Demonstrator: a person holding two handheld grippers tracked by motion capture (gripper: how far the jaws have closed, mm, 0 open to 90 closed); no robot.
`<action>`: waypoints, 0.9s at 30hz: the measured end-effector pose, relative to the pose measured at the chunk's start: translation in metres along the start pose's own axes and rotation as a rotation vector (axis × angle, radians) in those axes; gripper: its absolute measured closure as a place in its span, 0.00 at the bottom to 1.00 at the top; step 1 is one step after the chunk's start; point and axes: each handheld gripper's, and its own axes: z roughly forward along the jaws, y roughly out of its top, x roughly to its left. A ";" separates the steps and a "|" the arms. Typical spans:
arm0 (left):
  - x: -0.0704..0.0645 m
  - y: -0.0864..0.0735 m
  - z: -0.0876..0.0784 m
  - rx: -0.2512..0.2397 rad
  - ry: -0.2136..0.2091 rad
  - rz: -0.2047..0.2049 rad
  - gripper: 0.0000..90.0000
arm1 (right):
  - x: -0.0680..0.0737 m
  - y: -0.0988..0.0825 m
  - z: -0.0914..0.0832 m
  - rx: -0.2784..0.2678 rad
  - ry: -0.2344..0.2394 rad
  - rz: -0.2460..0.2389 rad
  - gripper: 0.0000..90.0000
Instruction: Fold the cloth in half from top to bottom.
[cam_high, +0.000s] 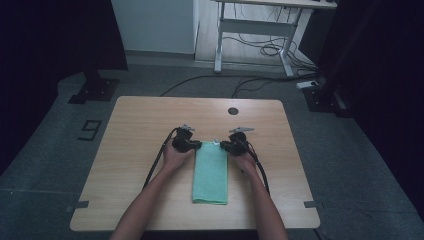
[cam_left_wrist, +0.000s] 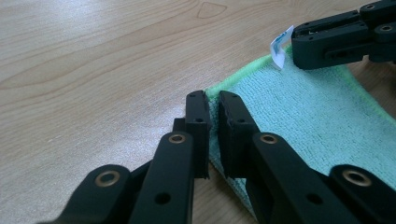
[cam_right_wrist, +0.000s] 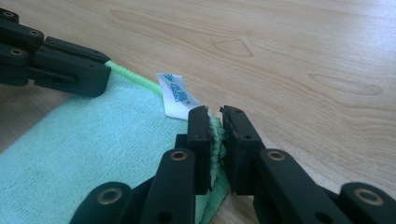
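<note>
A folded green cloth (cam_high: 210, 172) lies lengthwise in the middle of the wooden table (cam_high: 140, 125). Both grippers sit at its far end. In the left gripper view, my left gripper (cam_left_wrist: 212, 100) is shut on the cloth's (cam_left_wrist: 303, 112) far left corner, with green fabric pinched between the pads. My right gripper (cam_right_wrist: 214, 112) is shut on the far right corner of the cloth (cam_right_wrist: 93, 154), just beside a white label (cam_right_wrist: 175, 93). From above, the left gripper (cam_high: 199, 145) and right gripper (cam_high: 222, 146) face each other across the cloth's narrow end, a hand behind each.
A dark round hole (cam_high: 232, 111) sits in the tabletop beyond the grippers. Cables trail from both grippers toward the near edge. Past the table stand a white desk frame (cam_high: 260, 30), floor cables (cam_high: 270, 50) and black stand bases (cam_high: 95, 90).
</note>
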 end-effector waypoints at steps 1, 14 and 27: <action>0.000 0.000 0.000 -0.001 0.000 0.005 0.93 | 0.000 0.000 0.000 0.002 0.003 -0.002 0.91; -0.005 0.005 -0.013 -0.032 0.004 0.060 0.97 | 0.001 0.004 -0.008 -0.030 0.021 -0.017 0.95; -0.008 0.013 -0.029 -0.091 0.006 0.078 0.97 | 0.005 0.014 -0.023 -0.098 0.026 -0.037 0.95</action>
